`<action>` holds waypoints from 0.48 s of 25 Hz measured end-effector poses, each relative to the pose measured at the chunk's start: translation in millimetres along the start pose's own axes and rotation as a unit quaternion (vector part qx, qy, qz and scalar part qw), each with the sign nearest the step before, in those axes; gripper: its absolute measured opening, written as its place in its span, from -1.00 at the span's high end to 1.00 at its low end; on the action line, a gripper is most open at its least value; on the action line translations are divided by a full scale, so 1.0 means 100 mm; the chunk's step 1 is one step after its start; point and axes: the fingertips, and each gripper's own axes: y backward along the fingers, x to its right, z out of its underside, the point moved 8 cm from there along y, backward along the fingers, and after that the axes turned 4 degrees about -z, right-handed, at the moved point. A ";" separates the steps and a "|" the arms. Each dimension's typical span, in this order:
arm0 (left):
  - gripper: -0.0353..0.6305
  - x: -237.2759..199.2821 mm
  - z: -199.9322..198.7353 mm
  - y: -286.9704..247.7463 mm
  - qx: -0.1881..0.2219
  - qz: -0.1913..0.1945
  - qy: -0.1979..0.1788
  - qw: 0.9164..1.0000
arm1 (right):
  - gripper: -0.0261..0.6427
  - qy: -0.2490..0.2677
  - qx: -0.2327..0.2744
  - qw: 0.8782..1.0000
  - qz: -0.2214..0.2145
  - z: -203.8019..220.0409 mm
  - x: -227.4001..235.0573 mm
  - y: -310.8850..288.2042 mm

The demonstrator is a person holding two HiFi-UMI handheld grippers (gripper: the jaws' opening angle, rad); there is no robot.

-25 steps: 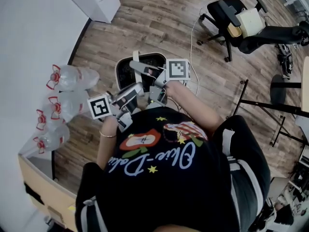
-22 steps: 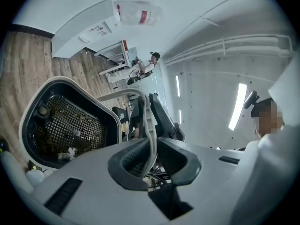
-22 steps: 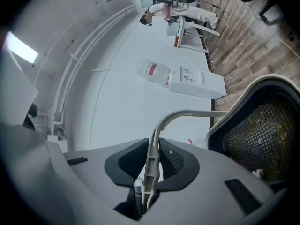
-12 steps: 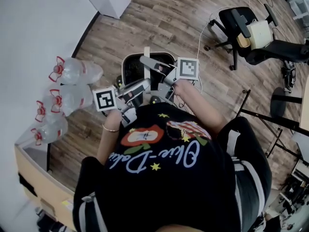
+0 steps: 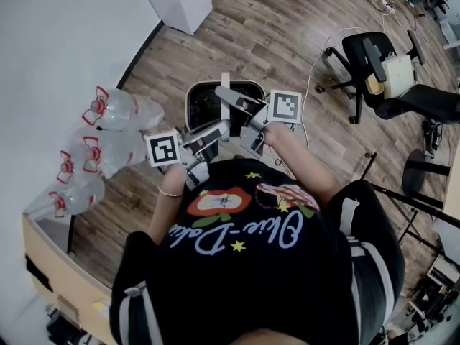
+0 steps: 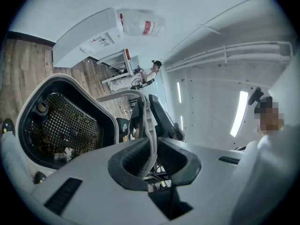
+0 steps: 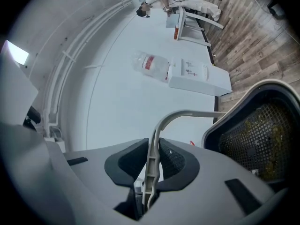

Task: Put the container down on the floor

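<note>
Left gripper [image 6: 150, 159] and right gripper [image 7: 152, 168] clamp the mesh bin's [image 5: 204, 108] thin handle [image 7: 187, 113]. Risk: uneven lowering tips it, spilling debris [image 6: 52, 146] onto the floor [image 5: 287, 34].

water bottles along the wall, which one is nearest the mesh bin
The topmost water bottle in the head view: it lies just left of the mesh bin; the middle bottle and lowest bottle sit farther down the row.

Carried container [image 5: 205, 105] slightly nearer the white cabinet [image 5: 180, 2] than before.
</note>
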 end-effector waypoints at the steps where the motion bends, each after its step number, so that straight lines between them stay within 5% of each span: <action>1: 0.73 -0.02 -0.06 0.02 0.001 -0.001 0.002 1.000 | 0.75 0.000 -0.001 1.000 0.000 -0.02 0.01 -0.07; 12: 0.73 -0.32 -0.91 0.33 0.000 -0.004 0.022 1.000 | 0.75 -0.012 -0.007 1.000 0.021 -0.32 0.14 -0.98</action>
